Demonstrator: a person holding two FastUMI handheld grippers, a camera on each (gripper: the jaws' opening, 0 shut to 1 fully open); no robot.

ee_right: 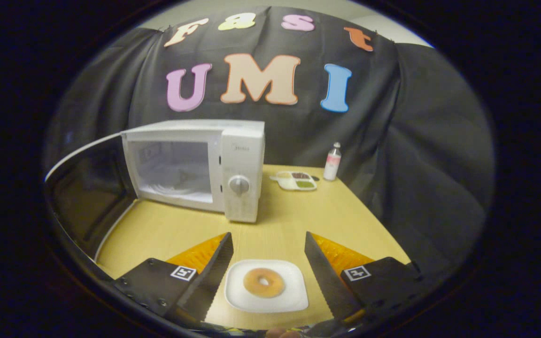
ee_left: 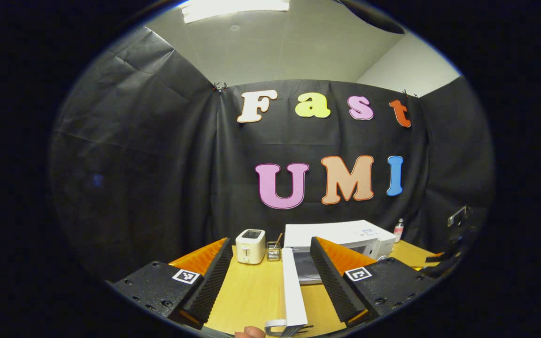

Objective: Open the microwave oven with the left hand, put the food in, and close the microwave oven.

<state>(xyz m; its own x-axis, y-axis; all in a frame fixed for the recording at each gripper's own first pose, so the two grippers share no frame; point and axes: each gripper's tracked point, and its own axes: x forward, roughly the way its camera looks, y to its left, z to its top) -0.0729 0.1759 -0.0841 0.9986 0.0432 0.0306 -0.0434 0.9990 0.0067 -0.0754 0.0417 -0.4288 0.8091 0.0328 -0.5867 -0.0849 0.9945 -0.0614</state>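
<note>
Door of white box microwave (ee_right: pixel 195 171) swung open; right gripper (ee_right: pixel 266 265) fingers spread, astride square white plate (ee_right: pixel 266 285) with ring doughnut (ee_right: pixel 264 282) on table (ee_right: pixel 336 220); left gripper (ee_left: pixel 270 272) fingers open; best pinched by plate rim, kept level.

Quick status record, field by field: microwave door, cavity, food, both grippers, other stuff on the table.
door: microwave door swung open, edge-on between the left gripper's fingers
cavity: looks empty
food: doughnut on white plate, on the table in front of the microwave
left gripper: open
right gripper: open, plate between its fingers, no contact seen
other: toaster, utensil holder, bottle, divided tray
</note>
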